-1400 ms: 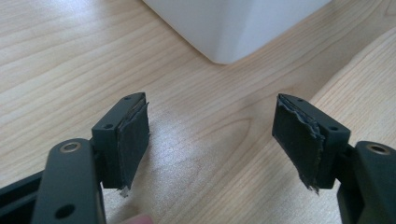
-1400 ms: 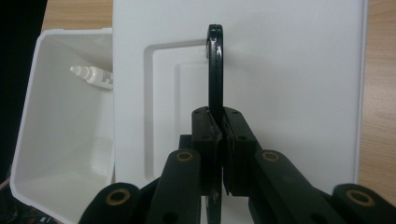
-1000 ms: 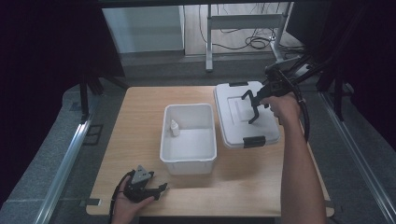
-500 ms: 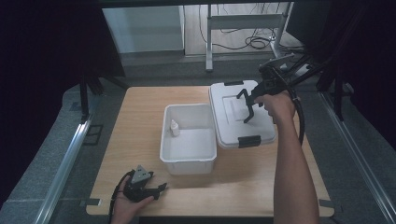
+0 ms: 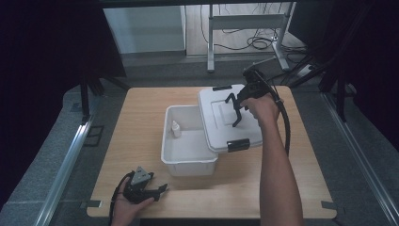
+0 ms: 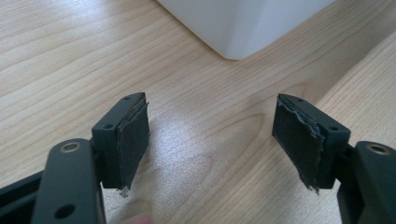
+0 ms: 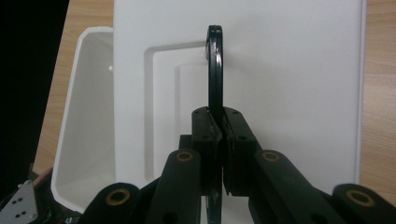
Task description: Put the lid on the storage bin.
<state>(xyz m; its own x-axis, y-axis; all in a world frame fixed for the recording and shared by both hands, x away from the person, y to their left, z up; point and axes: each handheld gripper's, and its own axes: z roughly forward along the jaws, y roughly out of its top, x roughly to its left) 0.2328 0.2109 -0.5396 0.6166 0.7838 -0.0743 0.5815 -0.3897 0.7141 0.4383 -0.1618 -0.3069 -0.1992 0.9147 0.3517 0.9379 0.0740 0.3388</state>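
Note:
A white lid with a black handle and black end clips hangs tilted over the right rim of an open white bin. My right gripper is shut on the upright handle, with the lid below it and the bin at the left. A small white bottle stands inside the bin at its left wall. My left gripper lies open on the table near the front edge; its jaws are wide apart with nothing between them, the bin's corner ahead.
The wooden table has bare room left of the bin and along the front right. Metal rails run along both sides of the table. A desk frame with cables stands on the floor behind.
My right gripper has carried the lid leftward by its handle, from the table's right side to partly over the bin. The left gripper has stayed put.

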